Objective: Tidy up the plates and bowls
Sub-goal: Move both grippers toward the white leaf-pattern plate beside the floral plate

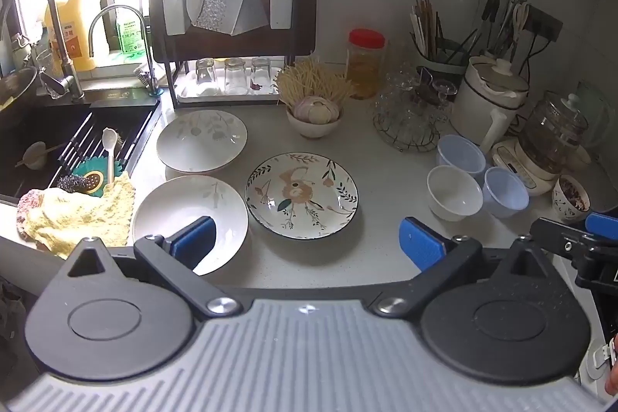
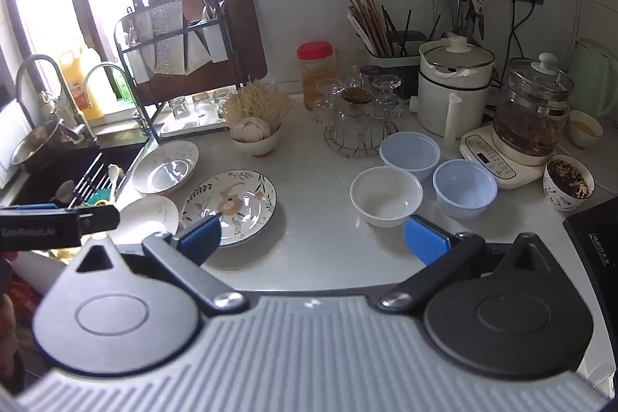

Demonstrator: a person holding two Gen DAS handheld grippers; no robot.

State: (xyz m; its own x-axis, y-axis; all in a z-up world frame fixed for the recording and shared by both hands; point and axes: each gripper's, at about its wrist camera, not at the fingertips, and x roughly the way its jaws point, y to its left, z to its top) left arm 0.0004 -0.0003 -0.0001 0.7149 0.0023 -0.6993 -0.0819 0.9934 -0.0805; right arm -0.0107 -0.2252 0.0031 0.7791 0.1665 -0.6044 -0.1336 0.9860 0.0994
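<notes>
Three plates lie on the grey counter: a floral plate point(image 1: 302, 195) point(image 2: 229, 205), a white plate point(image 1: 201, 141) point(image 2: 166, 167) behind it by the sink, and a white plate point(image 1: 185, 215) point(image 2: 148, 213) nearest me at the left. To the right stand a white bowl point(image 1: 454, 192) point(image 2: 386, 195) and two pale blue bowls point(image 1: 461, 154) point(image 1: 506, 192) point(image 2: 410, 151) point(image 2: 464, 187). My left gripper point(image 1: 307, 244) is open and empty above the counter's front edge, its left pad over the near white plate. My right gripper point(image 2: 313, 238) is open and empty, in front of the white bowl.
A black sink point(image 1: 69, 138) with a yellow cloth point(image 1: 77, 215) is at the left. A dish rack point(image 1: 231, 26) with glasses stands behind. A bowl of garlic point(image 1: 314, 116), a jar point(image 1: 365, 62), a glass basket point(image 1: 409, 111), a cooker point(image 1: 490, 99) and a kettle point(image 2: 533, 111) crowd the back.
</notes>
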